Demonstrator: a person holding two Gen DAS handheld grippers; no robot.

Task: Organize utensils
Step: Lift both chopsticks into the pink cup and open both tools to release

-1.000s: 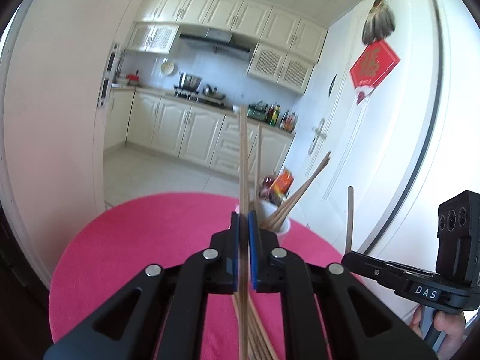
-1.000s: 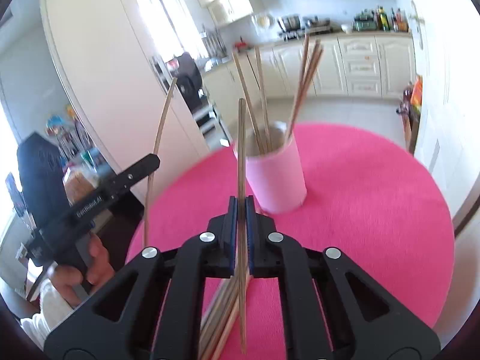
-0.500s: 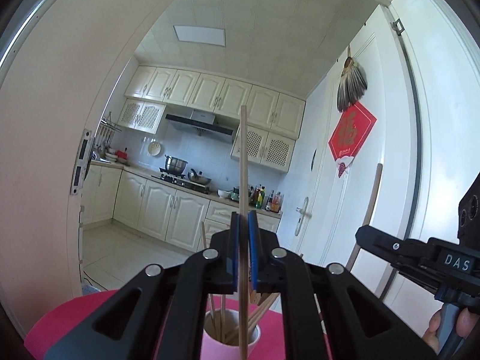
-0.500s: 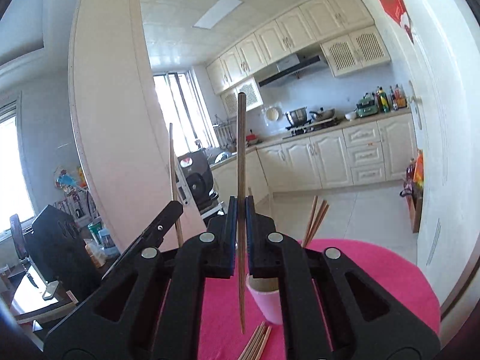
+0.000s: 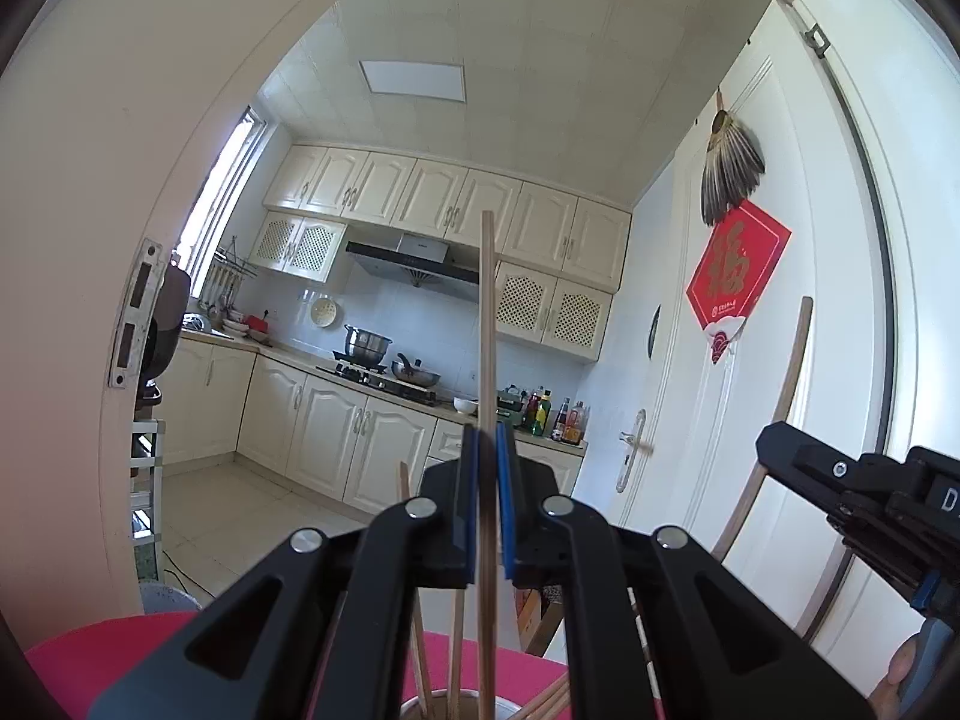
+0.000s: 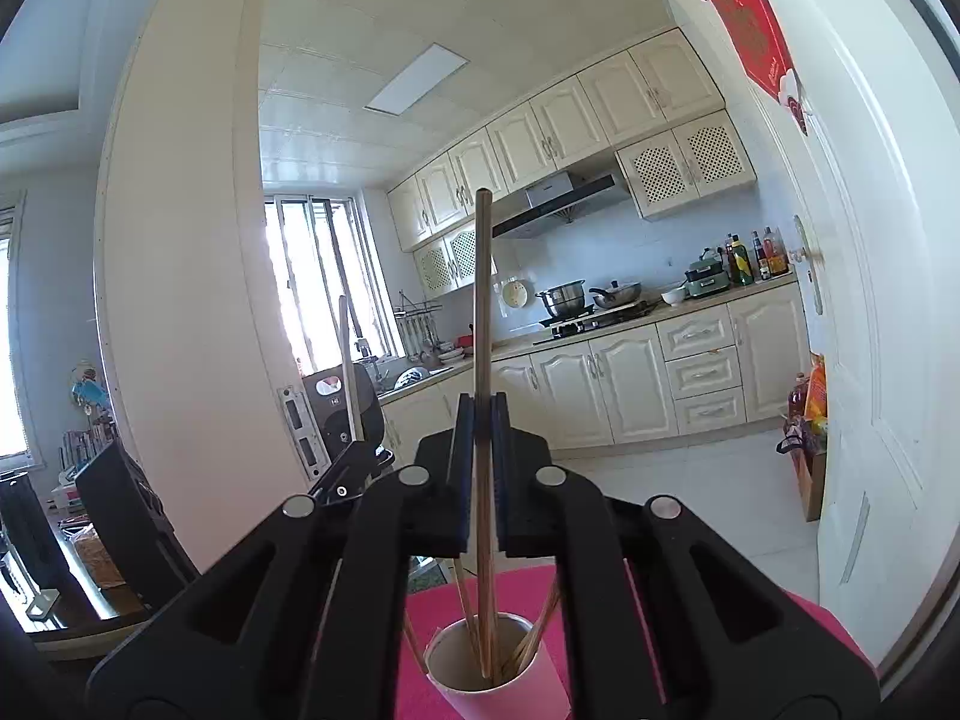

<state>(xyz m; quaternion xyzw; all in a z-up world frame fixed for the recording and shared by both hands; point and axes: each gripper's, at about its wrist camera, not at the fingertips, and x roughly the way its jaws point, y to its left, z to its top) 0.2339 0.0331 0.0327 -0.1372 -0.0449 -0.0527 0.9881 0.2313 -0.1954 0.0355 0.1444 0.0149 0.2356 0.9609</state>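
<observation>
Pink cup (image 6: 510,681) on the pink tablecloth (image 6: 810,624), several chopsticks already leaning inside. Right gripper (image 6: 480,468) pinches one dark chopstick (image 6: 482,300) upright, its lower tip inside the cup mouth. Left gripper (image 5: 487,510) pinches a paler chopstick (image 5: 487,312), also vertical, directly above the cup rim (image 5: 420,703). Both long axes point straight down. Cup mostly cut off in the left view; table chopsticks unseen.

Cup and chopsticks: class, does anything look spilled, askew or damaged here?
Nothing stands out. The cup stands upright on the pink table, chopsticks leaning loosely inside. Each gripper holds one chopstick upright over it.
</observation>
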